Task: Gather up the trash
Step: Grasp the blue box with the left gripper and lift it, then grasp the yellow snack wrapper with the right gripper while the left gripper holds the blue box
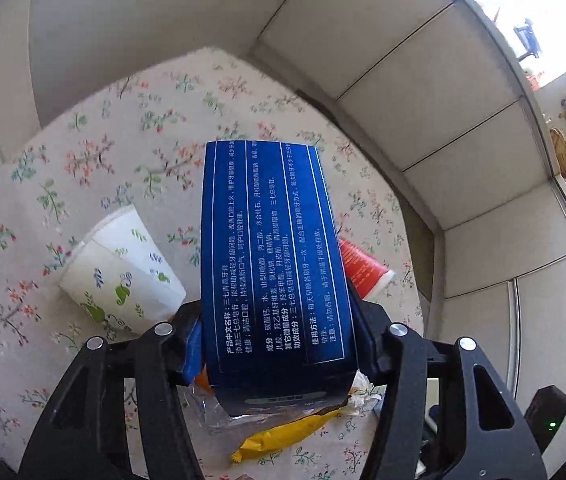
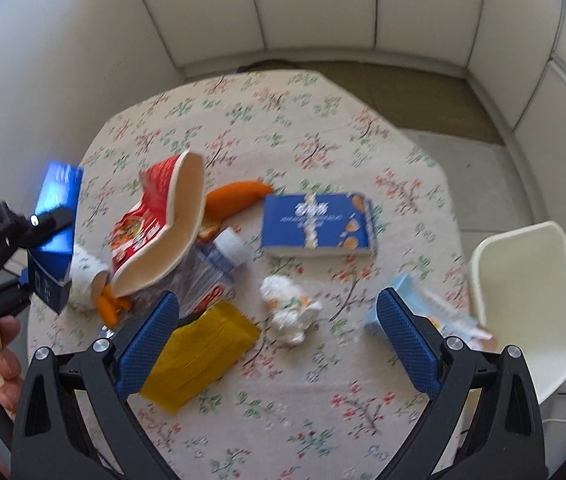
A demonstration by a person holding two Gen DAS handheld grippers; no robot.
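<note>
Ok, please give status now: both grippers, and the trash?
Left gripper shut on blue box. Right gripper open, empty, above crumpled tissue. Yellow wrapper beside its left finger.

A home dining nook: floral-clothed table [image 2: 323, 140], cushioned wall bench [image 2: 315, 12], white chair [image 2: 531, 292].

Floral-clothed tabletop [image 2: 323, 128]: blue book [image 2: 317, 226] mid-table, crumpled tissue [image 2: 289, 308] just before it, yellow wrapper [image 2: 199, 354] and crushed bottle [image 2: 211, 268] leftward.
</note>
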